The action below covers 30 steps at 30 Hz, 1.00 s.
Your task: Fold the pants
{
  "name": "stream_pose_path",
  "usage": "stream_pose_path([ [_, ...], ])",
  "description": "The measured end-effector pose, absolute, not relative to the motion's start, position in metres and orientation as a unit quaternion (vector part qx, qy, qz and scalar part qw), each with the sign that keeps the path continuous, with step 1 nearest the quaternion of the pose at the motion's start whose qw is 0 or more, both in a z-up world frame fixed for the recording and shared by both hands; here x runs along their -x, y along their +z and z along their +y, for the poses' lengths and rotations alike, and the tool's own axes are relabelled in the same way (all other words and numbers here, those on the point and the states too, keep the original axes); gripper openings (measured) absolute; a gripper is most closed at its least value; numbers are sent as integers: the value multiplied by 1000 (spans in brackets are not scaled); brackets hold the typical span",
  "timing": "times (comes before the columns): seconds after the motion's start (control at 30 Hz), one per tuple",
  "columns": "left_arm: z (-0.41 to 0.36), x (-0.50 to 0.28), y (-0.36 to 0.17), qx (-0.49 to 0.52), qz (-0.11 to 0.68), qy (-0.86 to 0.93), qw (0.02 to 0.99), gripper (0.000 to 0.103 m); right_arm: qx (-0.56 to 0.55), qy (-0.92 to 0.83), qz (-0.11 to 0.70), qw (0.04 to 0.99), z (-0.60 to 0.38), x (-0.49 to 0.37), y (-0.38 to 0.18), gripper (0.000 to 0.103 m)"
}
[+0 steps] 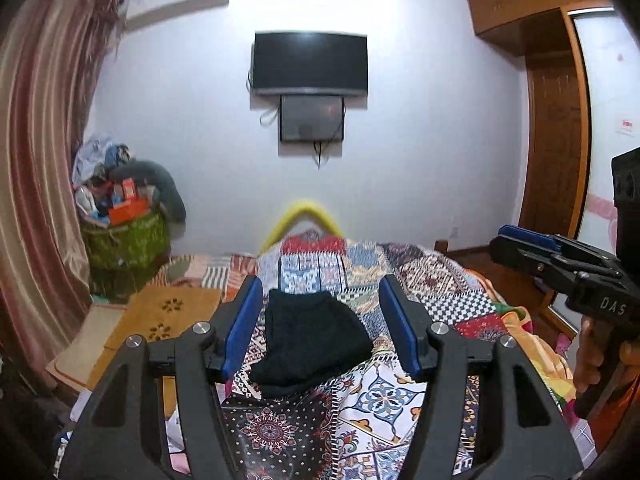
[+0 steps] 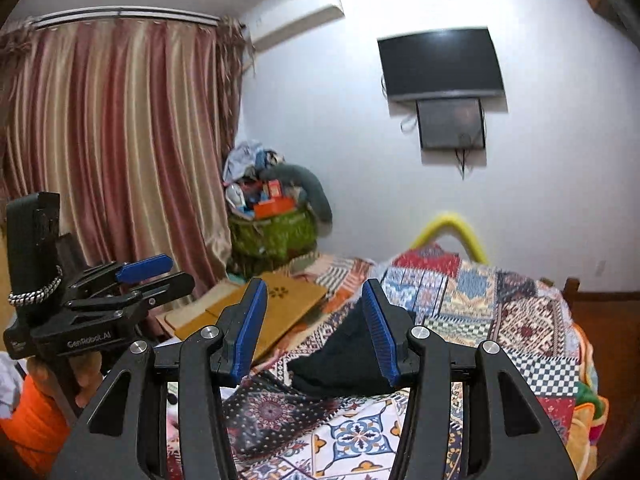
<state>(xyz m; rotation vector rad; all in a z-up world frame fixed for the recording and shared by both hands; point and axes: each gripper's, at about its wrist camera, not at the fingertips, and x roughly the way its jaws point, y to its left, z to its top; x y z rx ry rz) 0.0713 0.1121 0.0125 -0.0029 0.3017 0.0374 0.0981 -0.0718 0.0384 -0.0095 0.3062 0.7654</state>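
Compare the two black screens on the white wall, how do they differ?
The upper wide black screen is clearly larger than the lower small black screen, and spreads well past it on both sides. The upper one looks uniformly dark, while the lower one is greyer with faint reflections. Cables dangle around the lower screen; none show hanging from the upper. Both are rectangular, wall-mounted and apparently off.

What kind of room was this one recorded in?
Most likely a home bedroom: a bed with a patchwork quilt, a television on the wall, striped curtains and a wooden wardrobe.
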Motion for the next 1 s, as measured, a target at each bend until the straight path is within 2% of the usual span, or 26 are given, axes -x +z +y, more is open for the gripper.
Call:
stream_pose_path([
  [0.13, 101, -44, 13, 7, 119, 32, 992, 61, 14, 357, 122, 926, -73, -69, 34, 46],
  [0.2, 101, -38, 11, 13, 112, 36, 993, 67, 19, 346, 118, 930, -72, -61, 31, 47],
  [0.3, 102, -32, 9, 20, 103, 42, 994, 81, 13, 333, 117, 936, -74, -55, 28, 70],
  [0.37, 103, -30, 7, 20, 100, 42, 994, 88, 5, 324, 111, 940, -78, -54, 27, 77],
  [0.43, 102, -28, 6, 21, 100, 47, 994, 101, 3, 315, 112, 942, -80, -53, 28, 88],
  [0.53, 101, -26, 3, 17, 97, 49, 994, 103, 0, 307, 112, 945, -83, -54, 29, 100],
  [0.6, 100, -26, 1, 11, 97, 51, 994, 103, 0, 300, 110, 948, -83, -53, 28, 102],
  [1.0, 96, -23, -9, 10, 102, 55, 993, 103, -1, 291, 117, 949, -86, -51, 19, 102],
])
